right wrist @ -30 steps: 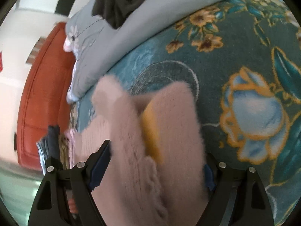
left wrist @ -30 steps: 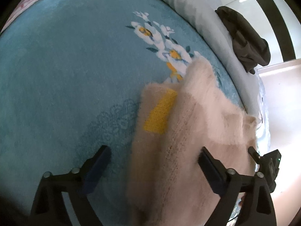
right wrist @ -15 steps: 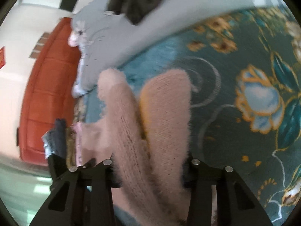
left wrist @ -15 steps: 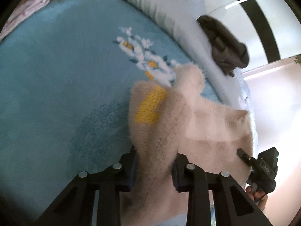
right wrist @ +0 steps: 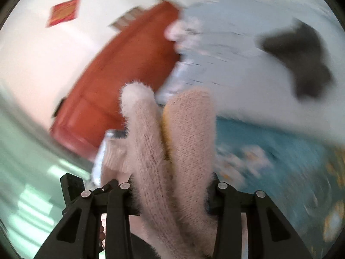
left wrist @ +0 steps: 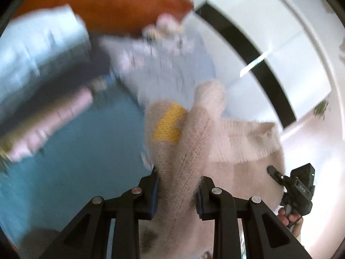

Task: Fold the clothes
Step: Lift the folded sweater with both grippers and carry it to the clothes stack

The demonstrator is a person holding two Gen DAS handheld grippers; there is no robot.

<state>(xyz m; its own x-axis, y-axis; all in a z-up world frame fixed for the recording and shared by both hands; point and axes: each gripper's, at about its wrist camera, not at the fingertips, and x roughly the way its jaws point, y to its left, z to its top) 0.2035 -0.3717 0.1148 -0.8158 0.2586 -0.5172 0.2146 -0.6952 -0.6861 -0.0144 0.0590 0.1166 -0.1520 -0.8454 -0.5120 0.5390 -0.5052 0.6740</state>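
A fuzzy pale pink knit sweater (left wrist: 194,142) with a yellow patch (left wrist: 169,123) hangs bunched between both grippers, lifted off the bed. My left gripper (left wrist: 177,191) is shut on a fold of it. My right gripper (right wrist: 172,192) is shut on another thick fold of the sweater (right wrist: 172,142); the yellow patch (right wrist: 166,129) shows between two folds. The right gripper also shows in the left wrist view (left wrist: 297,185) at the sweater's far edge, and the left gripper shows in the right wrist view (right wrist: 73,185).
The teal flowered bedspread (left wrist: 86,155) lies below. A pale blue quilt (right wrist: 237,60) with a dark garment (right wrist: 301,58) on it is behind. A pink garment (left wrist: 54,118) lies at left. An orange-red headboard (right wrist: 120,69) and white wall stand beyond. Background is motion-blurred.
Both grippers went from open to shut on the sweater, then lifted it off the bedspread. Both views have swung up toward the headboard and wall.
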